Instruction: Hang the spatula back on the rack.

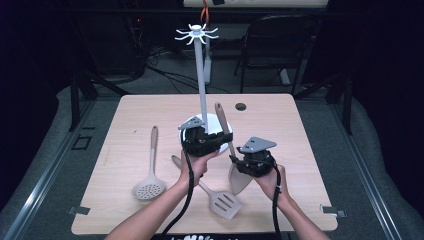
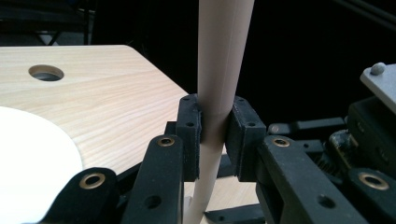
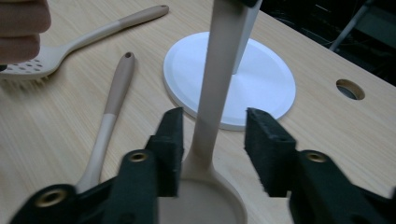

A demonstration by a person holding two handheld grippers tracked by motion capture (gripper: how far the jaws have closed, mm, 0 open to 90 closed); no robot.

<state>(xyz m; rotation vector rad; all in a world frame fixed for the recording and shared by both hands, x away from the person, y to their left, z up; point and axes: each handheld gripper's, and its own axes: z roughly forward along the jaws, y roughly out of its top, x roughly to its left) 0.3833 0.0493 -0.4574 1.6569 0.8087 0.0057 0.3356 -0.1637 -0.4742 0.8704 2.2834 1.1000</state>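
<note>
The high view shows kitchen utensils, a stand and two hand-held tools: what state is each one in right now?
Spoon: lifted, tilted, handle up, clamped by the left tool.
Left tool: shut on the spoon's handle.
Right tool: open, jaws either side of the spoon's neck.
Skimmer: lying flat on the table.
Slotted turner: lying flat.
Hanging stand: upright, hooks empty.

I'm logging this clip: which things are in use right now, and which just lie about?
In use: the spoon, clamped by the left gripper and framed by the open right gripper; the hook stand behind it.

Lying about: slotted spatula, skimmer.
</note>
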